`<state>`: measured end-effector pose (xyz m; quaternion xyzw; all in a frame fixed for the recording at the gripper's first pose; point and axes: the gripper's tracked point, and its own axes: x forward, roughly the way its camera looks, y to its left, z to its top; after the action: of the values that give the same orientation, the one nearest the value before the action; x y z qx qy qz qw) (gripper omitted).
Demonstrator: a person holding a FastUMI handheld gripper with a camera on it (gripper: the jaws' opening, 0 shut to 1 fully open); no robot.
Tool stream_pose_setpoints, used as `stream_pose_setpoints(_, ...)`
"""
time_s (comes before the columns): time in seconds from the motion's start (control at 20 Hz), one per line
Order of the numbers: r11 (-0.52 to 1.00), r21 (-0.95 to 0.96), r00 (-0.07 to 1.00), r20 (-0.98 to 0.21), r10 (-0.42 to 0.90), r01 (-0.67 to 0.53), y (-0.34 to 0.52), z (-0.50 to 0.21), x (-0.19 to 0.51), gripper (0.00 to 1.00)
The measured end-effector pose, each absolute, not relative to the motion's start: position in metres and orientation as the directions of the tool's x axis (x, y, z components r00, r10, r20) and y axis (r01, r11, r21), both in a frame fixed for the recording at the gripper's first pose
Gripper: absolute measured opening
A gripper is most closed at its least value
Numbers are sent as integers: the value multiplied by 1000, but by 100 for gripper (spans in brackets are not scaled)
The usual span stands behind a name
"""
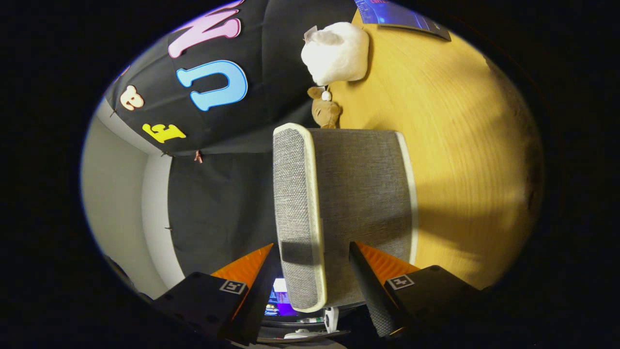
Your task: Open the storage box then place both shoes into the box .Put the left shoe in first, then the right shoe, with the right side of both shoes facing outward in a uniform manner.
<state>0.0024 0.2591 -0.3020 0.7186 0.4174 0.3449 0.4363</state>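
The view was rolled over on its side, so the wooden table (pixel 465 145) stood like a wall beside the gripper (pixel 310 252). The grey fabric storage box (pixel 358 194) sat on that table, its lid (pixel 296 213) a narrow pale-edged band on the side away from the wood. And there were the fingers, one either side of that lid's edge: one finger (pixel 249 264) hung off the outer face with a visible gap, the other (pixel 375 264) lay against the box's side wall. The tongs stood apart, straddling the lid rim; whether both pressed on it could not be told. The lid lay flush against the box body, no gap showing along the pale seam.

Room to move? On the outer side of the lid there was open air back to the dark cloth wall (pixel 218 203). Beyond the box, a white plush toy (pixel 336 53) and a small brown plush toy (pixel 325 110) sat on the table, the brown one just past the box's far edge. A dark flat item (pixel 402 17) lay farther off.
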Motion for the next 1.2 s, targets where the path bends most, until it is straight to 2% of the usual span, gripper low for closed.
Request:
stream_pose_setpoints(0.1,-324,896,424,178,888,303,258,-294,7,78)
stream_pose_setpoints(0.15,-311,901,413,170,895,303,263,-298,4,78)
stream_pose_setpoints(0.25,-360,884,417,218,882,299,252,-292,3,42)
stream_pose_setpoints(0.35,-351,904,438,221,871,243,246,-286,6,6)
stream_pose_setpoints(0.5,-344,915,428,231,874,210,241,-269,6,4)
stream_pose_setpoints(0.65,-334,929,464,229,856,158,232,-240,20,5)
stream_pose_setpoints(0.85,-251,965,471,186,862,79,239,-194,44,5)
stream_pose_setpoints(1.0,-210,978,458,187,869,-1,255,-153,60,5)
stream_pose_setpoints(1.2,-211,976,431,210,878,-46,294,-109,77,5)
